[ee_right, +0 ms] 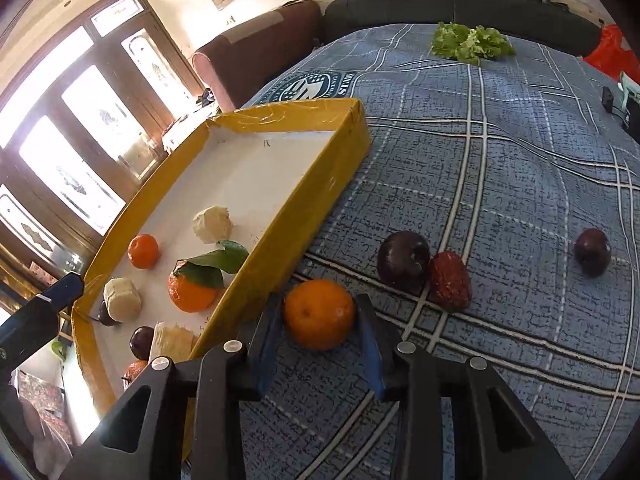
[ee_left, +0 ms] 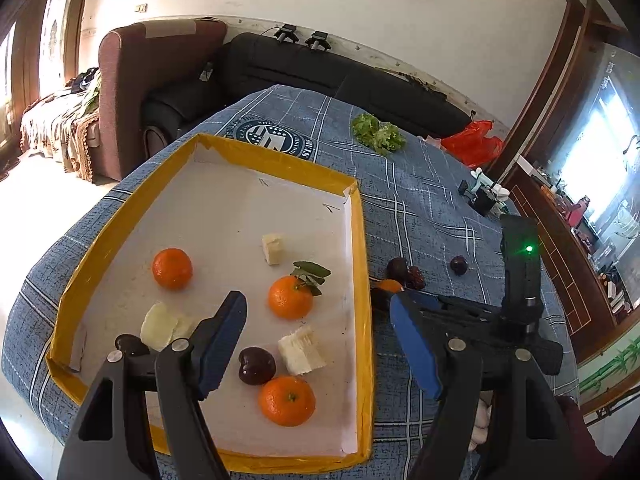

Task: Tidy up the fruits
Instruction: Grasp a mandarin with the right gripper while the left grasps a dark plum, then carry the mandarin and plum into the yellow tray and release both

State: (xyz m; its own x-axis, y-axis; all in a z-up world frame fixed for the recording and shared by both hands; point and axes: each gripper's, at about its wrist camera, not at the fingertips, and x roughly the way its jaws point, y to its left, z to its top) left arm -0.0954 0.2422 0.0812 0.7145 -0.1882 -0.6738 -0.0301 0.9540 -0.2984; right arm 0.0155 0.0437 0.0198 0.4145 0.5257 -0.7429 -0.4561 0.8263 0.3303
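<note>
Your right gripper [ee_right: 320, 344] fingers bracket the small round orange mandarin [ee_right: 319, 314], left gripper [ee_left: 316, 344] spread empty; squeeze off-centre and it rolls against the yellow-taped cardboard tray [ee_right: 280, 224].

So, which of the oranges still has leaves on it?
The orange in the yellow-edged tray, nearest its right wall: green leaves stand on its stem. The two other oranges in the tray and the one between the right gripper fingers have none.

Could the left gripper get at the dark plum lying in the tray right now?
Probably yes. The left gripper hangs open above the yellow tray, and the dark plum lies just ahead between its fingers, uncovered. The white chunk and a tangerine sit close beside it, so the fingers might nudge those.
</note>
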